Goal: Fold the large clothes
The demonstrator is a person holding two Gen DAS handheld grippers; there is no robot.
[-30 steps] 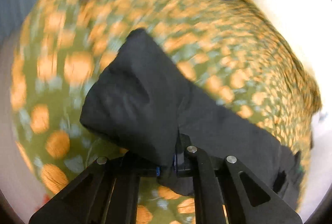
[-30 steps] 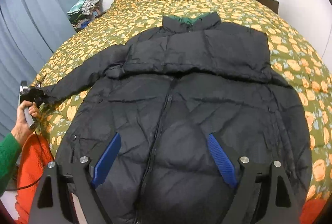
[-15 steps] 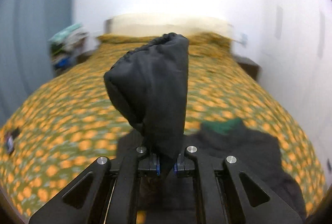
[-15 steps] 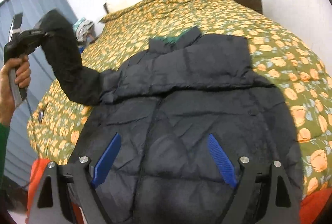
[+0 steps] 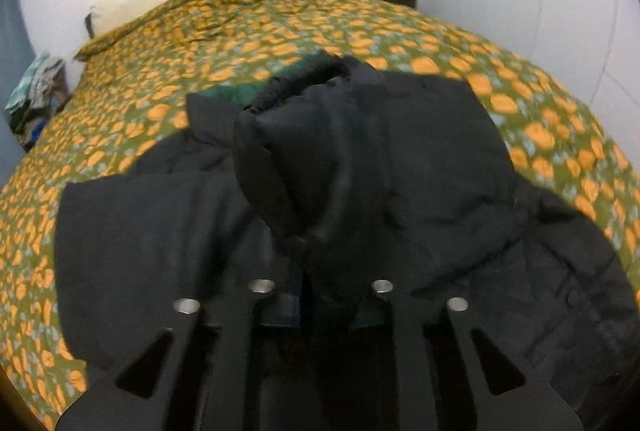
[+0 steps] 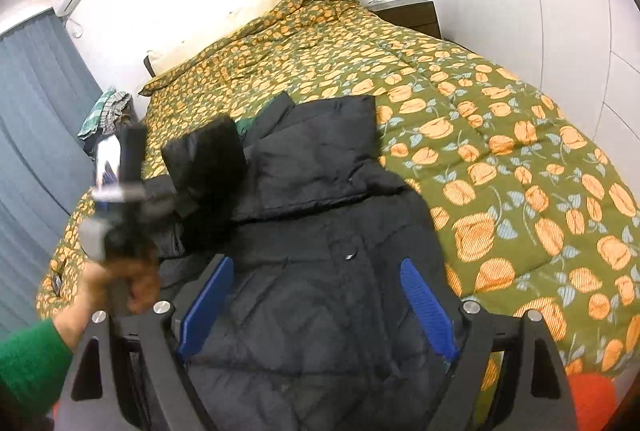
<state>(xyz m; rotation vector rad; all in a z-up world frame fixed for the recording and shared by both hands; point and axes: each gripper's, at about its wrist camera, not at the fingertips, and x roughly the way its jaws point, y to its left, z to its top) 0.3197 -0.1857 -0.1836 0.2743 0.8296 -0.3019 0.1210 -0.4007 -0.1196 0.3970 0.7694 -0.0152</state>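
One sleeve (image 5: 312,159) of the black puffer jacket (image 6: 320,271) governs the coming move. The jacket lies front-up on the flower-patterned bedspread (image 6: 500,151), its long axis running from the hem, nearest both cameras, to the green-lined collar (image 5: 256,87) at the far end. The zip line marks that axis.

The left gripper (image 5: 320,295) hovers over the jacket's chest, pointing along the axis toward the collar. Its jaws have just been opening; the sleeve's cuff end stands between them, bunched and upright, with the cuff opening lying toward the collar. The near part of the sleeve is dark and blurred, so whether the pads press on it cannot be told. Seen from the right wrist, the sleeve (image 6: 208,167) crosses inward from the jacket's left shoulder toward the zip line, and the person's hand (image 6: 120,279), in a green cuff, holds the left gripper's handle beside the jacket's left edge.

The right gripper (image 6: 316,311) stands wide open over the jacket's lower front, blue pads either side of the zip line, holding nothing.

By judgement, the left hand is much the nearer to the sleeve. The opposite sleeve is not clearly visible, so nothing is said of its lie.
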